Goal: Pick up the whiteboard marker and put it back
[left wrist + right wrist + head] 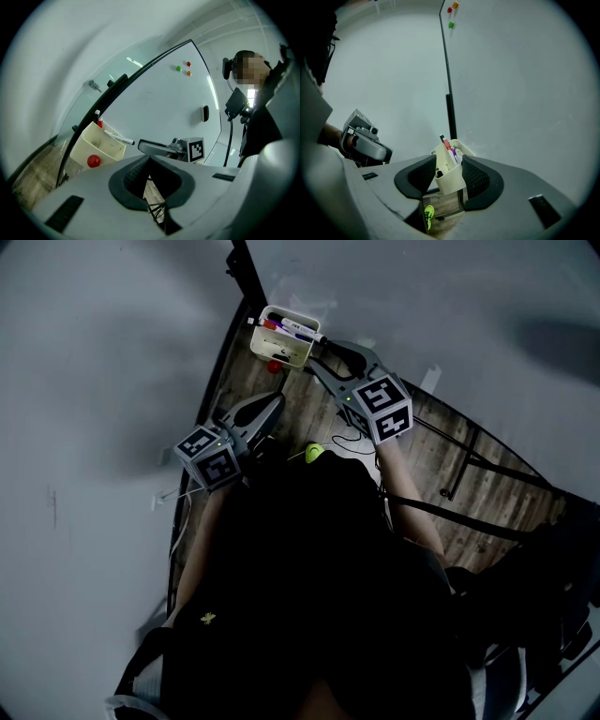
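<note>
Magnets (pixel 451 25) past right claw (pixel 448 158), unseen overhead

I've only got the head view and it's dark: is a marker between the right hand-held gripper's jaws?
Observer: No. The right gripper view shows the right hand-held gripper with its jaws apart and nothing between them; the cream holder sits beyond the gap.
Operator: And the left one?
Observer: The left hand-held gripper has its jaws together, empty.
Operator: Anything higher on the whiteboard?
Observer: On the whiteboard, a red magnet, a green magnet and an orange magnet sit near its top corner.
</note>
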`<state>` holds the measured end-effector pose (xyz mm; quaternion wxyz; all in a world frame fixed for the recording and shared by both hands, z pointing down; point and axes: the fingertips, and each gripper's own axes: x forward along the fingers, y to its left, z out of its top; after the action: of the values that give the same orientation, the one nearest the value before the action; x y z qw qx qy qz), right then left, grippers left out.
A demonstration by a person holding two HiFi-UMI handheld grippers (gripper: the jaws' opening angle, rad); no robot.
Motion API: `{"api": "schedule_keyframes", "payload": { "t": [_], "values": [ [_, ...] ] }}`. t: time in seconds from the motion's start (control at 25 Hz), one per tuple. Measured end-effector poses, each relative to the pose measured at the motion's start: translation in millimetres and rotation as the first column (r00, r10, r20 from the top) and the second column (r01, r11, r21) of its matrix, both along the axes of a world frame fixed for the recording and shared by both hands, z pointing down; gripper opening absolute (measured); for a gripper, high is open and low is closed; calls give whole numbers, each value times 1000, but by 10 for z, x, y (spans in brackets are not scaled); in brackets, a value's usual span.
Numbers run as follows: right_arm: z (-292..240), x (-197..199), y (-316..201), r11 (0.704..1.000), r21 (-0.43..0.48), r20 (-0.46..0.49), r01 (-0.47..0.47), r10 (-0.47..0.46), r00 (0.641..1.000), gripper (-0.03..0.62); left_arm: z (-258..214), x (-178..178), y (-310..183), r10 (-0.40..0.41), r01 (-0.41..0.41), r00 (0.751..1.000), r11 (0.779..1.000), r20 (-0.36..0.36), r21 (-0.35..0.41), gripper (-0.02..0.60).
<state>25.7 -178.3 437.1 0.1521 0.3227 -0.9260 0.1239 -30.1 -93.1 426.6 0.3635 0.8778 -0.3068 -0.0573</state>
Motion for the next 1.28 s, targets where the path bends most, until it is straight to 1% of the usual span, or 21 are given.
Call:
{"api": "schedule_keyframes", "payload": {
  "t": [0.16, 0.28, 0.36, 0.4, 0.68, 0.8, 0.88, 1.12, 1.16, 1.2, 1.28],
  "values": [
    [30, -32, -125, 1000, 5, -18, -17, 17, 1000, 202, -7, -19, -76, 32, -32, 999, 999, -12, -2, 3],
    [75, -54, -191, 1000, 4, -39, -22, 23, 999, 222, -13, -65, -125, 30, -30, 999, 1000, -20, -4, 3],
    [108, -62, -224, 1000, 4, -51, -23, 23, 998, 257, -7, -86, -134, 27, -27, 999, 1000, -21, -9, 3],
    [122, -67, -236, 1000, 2, -55, -22, 22, 998, 259, -2, -94, -130, 27, -27, 999, 1000, -19, -12, 3],
    [208, -71, -322, 1000, 2, -81, -18, 18, 997, 259, 34, -124, -75, 13, -14, 1000, 999, -19, -31, 3],
    [245, -81, -389, 1000, 18, -104, -26, 27, 994, 255, 51, -149, -76, 14, -14, 1000, 999, -19, -38, 3],
    [253, -90, -419, 999, 24, -110, -30, 33, 993, 221, 50, -172, -75, 12, -13, 1000, 999, -20, -42, 3],
    [320, -135, -434, 1000, 9, -110, -22, 22, 994, 215, 58, -263, -103, -2, 1, 1000, 999, -22, -45, 3],
    [319, -139, -430, 1000, 11, -110, -21, 22, 994, 209, 53, -276, -103, -5, 4, 1000, 999, -22, -43, 3],
    [314, -140, -428, 1000, 14, -109, -22, 24, 994, 186, 49, -287, -100, -9, 8, 1000, 999, -23, -41, 3],
    [302, -140, -424, 1000, 20, -106, -24, 26, 994, 181, 50, -308, -90, -15, 14, 1000, 999, -22, -40, 3]
  ]
}}
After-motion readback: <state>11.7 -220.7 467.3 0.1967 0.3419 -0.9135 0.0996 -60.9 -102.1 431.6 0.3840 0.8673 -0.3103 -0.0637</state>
